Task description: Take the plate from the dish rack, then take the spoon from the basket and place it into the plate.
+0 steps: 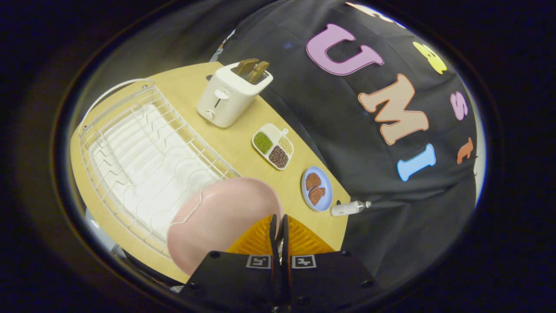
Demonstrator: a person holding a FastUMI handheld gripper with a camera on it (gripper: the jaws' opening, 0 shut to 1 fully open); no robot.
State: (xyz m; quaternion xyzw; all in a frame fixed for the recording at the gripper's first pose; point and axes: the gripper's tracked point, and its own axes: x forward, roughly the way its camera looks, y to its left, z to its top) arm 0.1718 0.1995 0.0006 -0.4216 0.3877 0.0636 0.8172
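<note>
A: What did the tool (278, 224) hold at this moment?

B: Its two fingers stood nearly together at the lower centre of the frame, pinching the rim of the pink plate (221, 217). The plate hung tilted to the left of the fingers, its far edge overlapping the near corner of the white wire dish rack (143, 152); whether it touched the wires could not be told.

A: What might have gone wrong from here?

B: Judged from the frame, the grip was on a narrow band of rim only, with most of the plate's weight off to one side. The plate could have pivoted or slipped between the fingers. Its edge could also have caught a rack wire and dragged the rack.

A: And the surroundings?

B: On the worktop (243, 143), toward the upper centre, stood a white toaster (230, 93). To the right of centre lay a divided tray of grains (273, 145), a blue saucer with brown pieces (316, 188), and a small white tube (347, 208) at the worktop's edge. A swinging plate could have struck the saucer nearest the fingers.
</note>
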